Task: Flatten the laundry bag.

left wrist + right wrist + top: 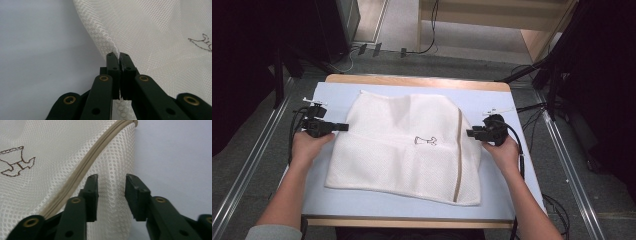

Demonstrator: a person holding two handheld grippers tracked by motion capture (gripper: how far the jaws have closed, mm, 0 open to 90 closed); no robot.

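One white mesh laundry bag lies flat in the centre of the high view, on one pale blue table top with a wooden edge. One beige zipper runs top to bottom near the bag's right side, one small dark outline print sits right of the bag's centre. Upper part of the bag rumpled, with a fold running across the middle

Two grippers, one per hand. Left gripper at centre-left of the high view, at the bag's left edge; in the left gripper view its jaws are pressed tight together with a pinch of the mesh edge caught between them, the fabric pulled up into a ridge at frame centre, print at the right edge of the frame. Left hand just below it

Right gripper at centre-right of the high view, at the bag's right edge by the zipper; in the right gripper view its jaws stand about half apart, mesh lies in the gap between them, pads not pressing on it; zipper runs diagonally just left of the left jaw. Right hand below and to the right

Two forearms come in from the bottom of the high view. Grey floor around the table, two metal rails, one per side; cables at top centre
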